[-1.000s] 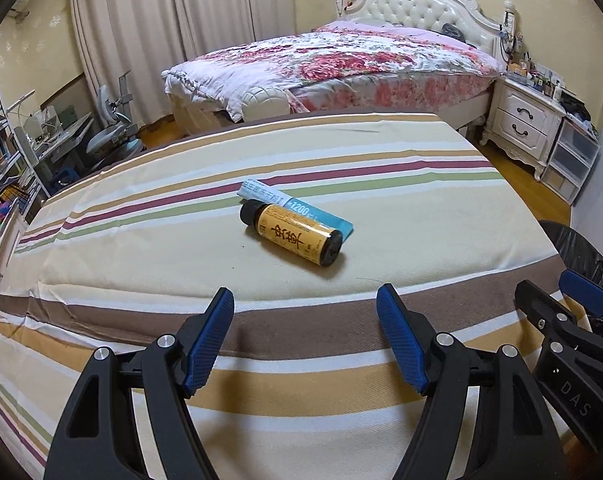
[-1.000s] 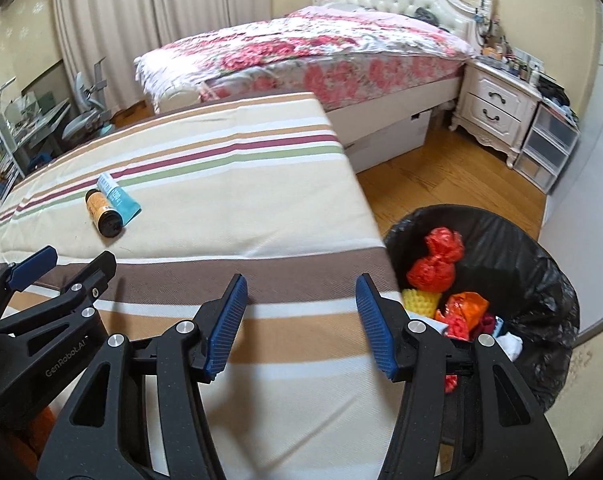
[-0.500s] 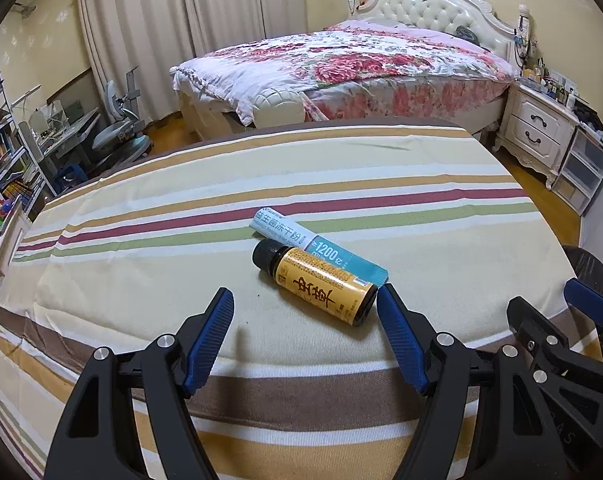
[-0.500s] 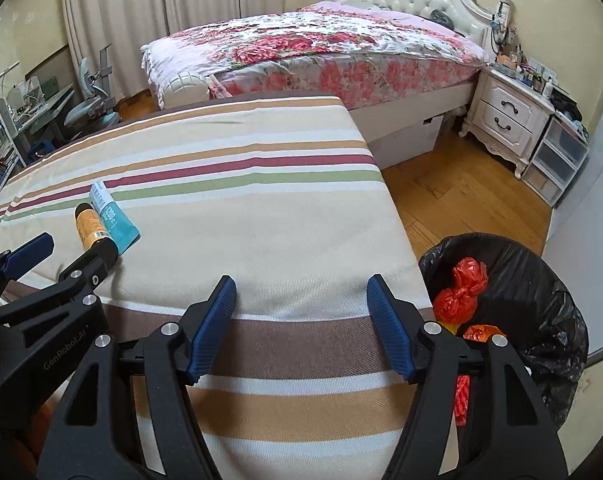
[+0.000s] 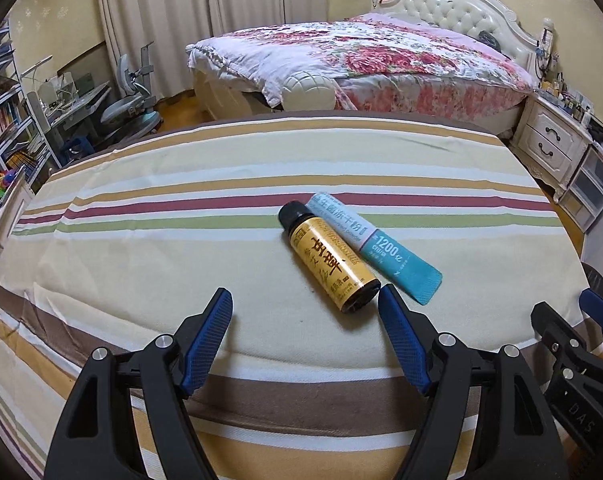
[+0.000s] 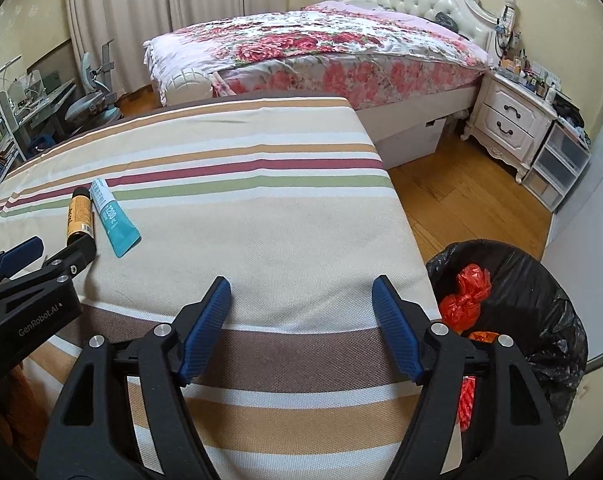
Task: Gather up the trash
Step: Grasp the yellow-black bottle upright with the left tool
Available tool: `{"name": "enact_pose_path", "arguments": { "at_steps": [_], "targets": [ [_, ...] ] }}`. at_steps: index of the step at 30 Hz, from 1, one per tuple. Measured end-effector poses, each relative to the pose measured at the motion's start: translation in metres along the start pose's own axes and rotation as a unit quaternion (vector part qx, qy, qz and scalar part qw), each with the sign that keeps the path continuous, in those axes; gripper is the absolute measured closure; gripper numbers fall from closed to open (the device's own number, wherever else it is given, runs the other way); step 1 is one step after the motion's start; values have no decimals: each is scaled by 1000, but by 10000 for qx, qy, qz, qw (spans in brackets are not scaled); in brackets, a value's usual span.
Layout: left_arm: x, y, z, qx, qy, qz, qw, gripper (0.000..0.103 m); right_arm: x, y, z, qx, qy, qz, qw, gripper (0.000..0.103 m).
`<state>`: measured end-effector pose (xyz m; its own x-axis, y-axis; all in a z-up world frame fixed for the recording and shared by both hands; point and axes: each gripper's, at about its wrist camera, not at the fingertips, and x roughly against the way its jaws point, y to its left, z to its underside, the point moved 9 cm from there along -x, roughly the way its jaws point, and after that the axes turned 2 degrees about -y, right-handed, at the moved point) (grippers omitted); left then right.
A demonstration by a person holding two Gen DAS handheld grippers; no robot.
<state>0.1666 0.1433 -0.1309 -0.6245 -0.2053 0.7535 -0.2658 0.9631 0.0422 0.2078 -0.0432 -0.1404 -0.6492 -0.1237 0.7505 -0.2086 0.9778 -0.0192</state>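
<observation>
A yellow bottle with a black cap [image 5: 328, 257] lies on its side on the striped tablecloth [image 5: 161, 240]. A white and teal tube [image 5: 375, 247] lies right beside it, touching. My left gripper [image 5: 305, 300] is open and empty, just short of the bottle's base, with its right fingertip next to that base. In the right wrist view the bottle [image 6: 79, 214] and tube [image 6: 111, 216] lie at the left, with the left gripper [image 6: 51, 248] in front of them. My right gripper [image 6: 301, 286] is open and empty over the table's near right part.
A bin lined with a black bag [image 6: 541, 304] stands on the floor right of the table and holds red trash bags [image 6: 467, 294]. A floral bed [image 5: 361, 60] and a white nightstand [image 6: 509, 120] stand beyond. A desk and chair [image 5: 129, 96] are at the far left.
My left gripper has moved forward to the bottle, which now lies close in front of its right finger. My right gripper has moved forward and left, so the bin sits further right.
</observation>
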Motion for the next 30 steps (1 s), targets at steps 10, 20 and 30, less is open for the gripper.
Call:
{"name": "enact_pose_path", "arguments": {
  "at_steps": [10, 20, 30],
  "targets": [
    [6, 26, 9, 166, 46, -37, 9998, 30, 1, 2, -2, 56, 14, 34, 10000, 31],
    [1, 13, -9, -81, -190, 10, 9998, 30, -2, 8, -3, 115, 17, 35, 9999, 31],
    [-13, 13, -16, -109, -63, 254, 9996, 77, -3, 10, -3, 131, 18, 48, 9999, 31]
  ]
}}
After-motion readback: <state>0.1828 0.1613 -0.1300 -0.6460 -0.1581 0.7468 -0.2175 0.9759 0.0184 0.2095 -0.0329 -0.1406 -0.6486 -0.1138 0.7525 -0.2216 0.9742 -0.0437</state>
